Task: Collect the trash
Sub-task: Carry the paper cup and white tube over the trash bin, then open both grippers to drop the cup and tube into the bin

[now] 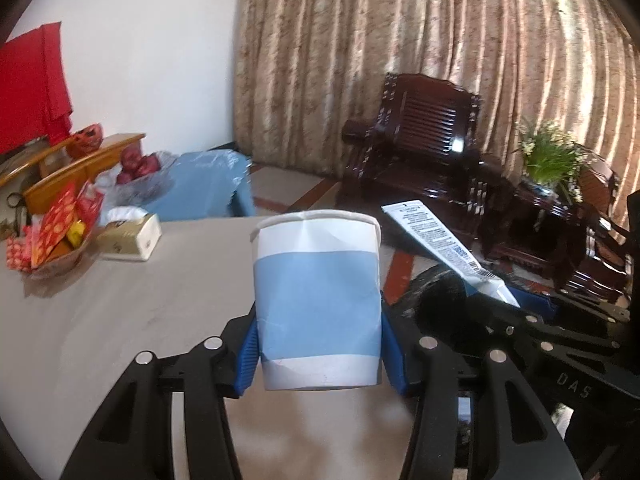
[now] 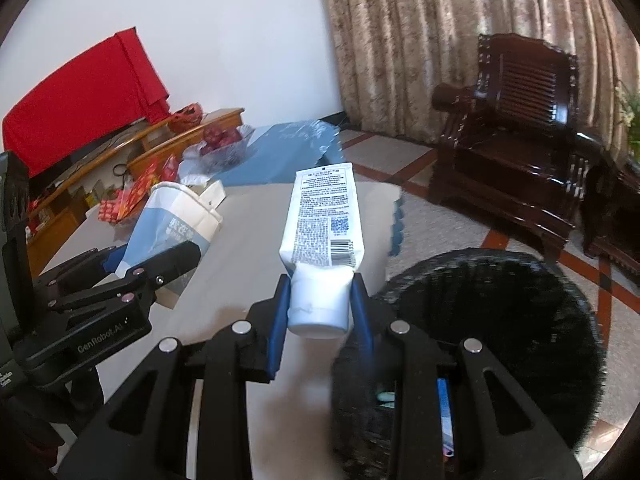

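Pinching a paper cup (image 1: 316, 300), the left gripper (image 1: 318, 348) has its ribbed blue pads (image 1: 247, 354) pressed on the cup's lower walls. Cup is thin paper, creased and partly flattened, white with a broad pale-blue band, rolled rim uppermost; it hangs above the table (image 1: 112, 304), clear of the surface. Table top is matte grey-beige and smooth.

Right gripper (image 2: 322, 308) is clamped on a soft white plastic tube (image 2: 320, 232) at its cap end; the flat crimped end points away, the printed text and barcode side facing the camera. Tube hangs over the table's right edge, just beside a black wastebasket (image 2: 500, 320) of rough woven texture.

Far left corner of the table: a shallow bowl of red packets (image 1: 56, 232) and a gold-and-white tissue box (image 1: 130, 238) next to it. Beyond the far edge, a glass bowl of red fruit (image 1: 138, 172) on blue sheeting.

Left wrist view alone shows a leafy plant (image 1: 550, 156) on dark carved furniture. Right wrist view alone looks into the basket, where something blue and something pale lie inside, too blurred to name, and it shows printing on the cup's blue band. Dark slatted armchair (image 2: 516, 120) and patterned beige curtain (image 2: 420, 40) behind.
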A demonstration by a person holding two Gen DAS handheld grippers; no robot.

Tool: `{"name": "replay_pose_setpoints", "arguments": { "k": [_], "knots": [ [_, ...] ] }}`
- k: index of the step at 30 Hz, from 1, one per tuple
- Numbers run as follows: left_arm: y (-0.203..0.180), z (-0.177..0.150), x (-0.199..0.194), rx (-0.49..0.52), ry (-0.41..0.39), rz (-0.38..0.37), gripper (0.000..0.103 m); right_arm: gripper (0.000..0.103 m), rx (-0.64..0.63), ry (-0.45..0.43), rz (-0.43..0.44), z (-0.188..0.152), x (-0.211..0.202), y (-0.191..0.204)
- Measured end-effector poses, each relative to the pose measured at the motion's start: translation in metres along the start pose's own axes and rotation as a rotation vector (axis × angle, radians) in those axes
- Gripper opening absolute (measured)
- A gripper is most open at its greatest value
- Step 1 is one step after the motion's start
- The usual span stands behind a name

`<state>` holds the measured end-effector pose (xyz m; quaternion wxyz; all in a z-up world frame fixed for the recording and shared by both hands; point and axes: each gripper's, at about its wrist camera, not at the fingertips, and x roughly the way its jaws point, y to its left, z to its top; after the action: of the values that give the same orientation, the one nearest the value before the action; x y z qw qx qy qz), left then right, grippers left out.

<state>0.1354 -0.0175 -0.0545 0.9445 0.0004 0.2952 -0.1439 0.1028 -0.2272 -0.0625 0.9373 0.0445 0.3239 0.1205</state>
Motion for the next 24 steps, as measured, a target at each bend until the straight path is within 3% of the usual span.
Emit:
{"name": "replay_pose_setpoints", "arguments": {
  "k": [16,24],
  "knots": [
    [-0.099,0.01,0.02,0.13,0.006,-0.153,0.051,0.029,0.103,-0.076,-0.143,-0.016,-0.056,-0.084],
    [-0.137,0.001,0.05,0.177,0.056,-0.202,0.051,0.029,0.159,-0.046,-0.199,-0.042,-0.057,-0.119]
  ]
}}
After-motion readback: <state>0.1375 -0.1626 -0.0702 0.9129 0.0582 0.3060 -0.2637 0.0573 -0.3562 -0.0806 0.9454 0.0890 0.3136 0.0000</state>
